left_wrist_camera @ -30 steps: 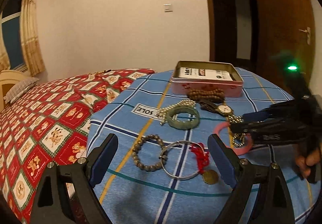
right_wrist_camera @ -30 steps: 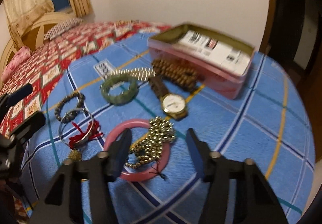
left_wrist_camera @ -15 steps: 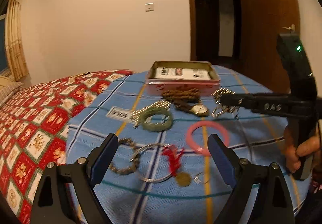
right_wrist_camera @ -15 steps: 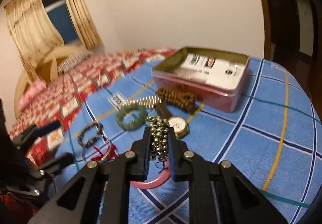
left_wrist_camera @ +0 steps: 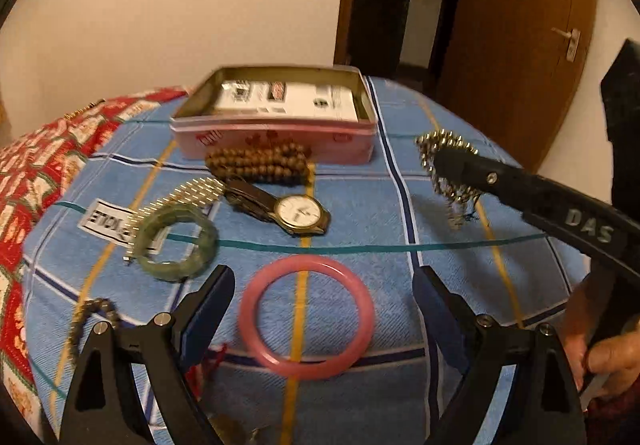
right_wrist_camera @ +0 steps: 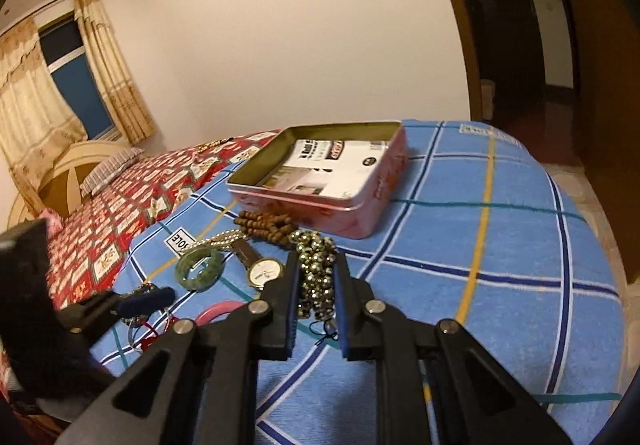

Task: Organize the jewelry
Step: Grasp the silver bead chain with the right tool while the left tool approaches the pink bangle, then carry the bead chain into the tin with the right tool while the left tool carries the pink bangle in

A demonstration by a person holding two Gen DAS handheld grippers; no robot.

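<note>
My right gripper [right_wrist_camera: 316,271] is shut on a bunch of shiny metal beads [right_wrist_camera: 316,249] and holds it in the air. In the left wrist view the metal beads [left_wrist_camera: 430,149] hang from the right gripper [left_wrist_camera: 442,161] just right of the open pink tin [left_wrist_camera: 276,143]. My left gripper [left_wrist_camera: 320,285] is open low over the blue cloth, and the pink bangle [left_wrist_camera: 308,264] lies flat between its fingers, untouched. The tin [right_wrist_camera: 360,217] holds only a printed paper.
In front of the tin lie brown wooden beads [left_wrist_camera: 256,161], a gold watch [left_wrist_camera: 298,211], a pearl bracelet [left_wrist_camera: 192,191] and a green jade bangle [left_wrist_camera: 172,270]. A dark bead bracelet [left_wrist_camera: 96,305] and a red cord [left_wrist_camera: 212,357] lie by the left finger. A person's hand [left_wrist_camera: 608,357] grips the right handle.
The right gripper shut on the metal beads, lifted them off the pink bangle and carried them toward the tin. The left gripper moved right until the pink bangle lay between its fingers.
</note>
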